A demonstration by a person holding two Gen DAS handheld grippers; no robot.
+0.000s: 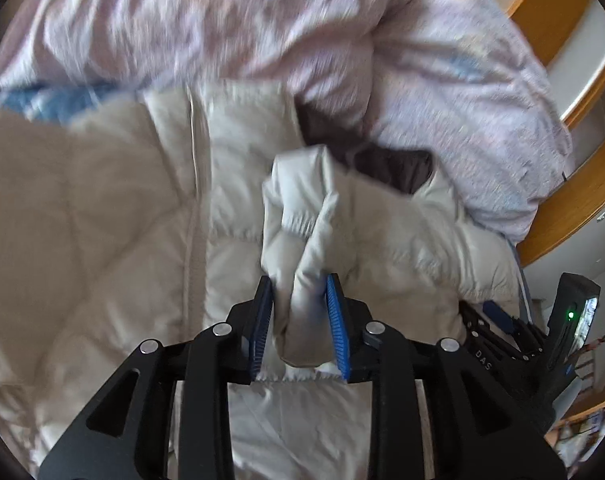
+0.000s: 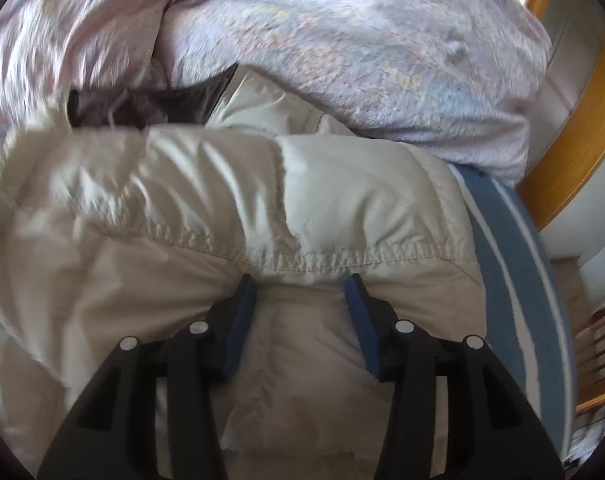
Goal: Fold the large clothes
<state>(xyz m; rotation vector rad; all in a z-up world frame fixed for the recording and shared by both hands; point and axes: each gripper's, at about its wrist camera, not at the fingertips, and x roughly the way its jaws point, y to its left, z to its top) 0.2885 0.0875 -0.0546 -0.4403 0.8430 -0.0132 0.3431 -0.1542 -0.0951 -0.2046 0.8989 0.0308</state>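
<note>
A cream quilted puffer jacket (image 1: 102, 220) lies spread on a bed, with a dark lining (image 1: 398, 164) showing at its far side. My left gripper (image 1: 300, 284) is shut on a bunched sleeve (image 1: 302, 216) of the jacket and holds it over the jacket's front. My right gripper (image 2: 300, 284) has its blue pads (image 2: 242, 312) apart, with puffy jacket fabric (image 2: 302, 200) bulging between them at a stitched seam; whether it clamps the fabric is unclear. The right gripper also shows at the lower right of the left wrist view (image 1: 502, 320).
A rumpled pink-lilac duvet (image 1: 262, 20) is heaped behind the jacket, also in the right wrist view (image 2: 342, 40). A blue and white striped sheet (image 2: 502, 260) runs along the right. A curved wooden bed frame (image 1: 574, 200) stands at the right edge.
</note>
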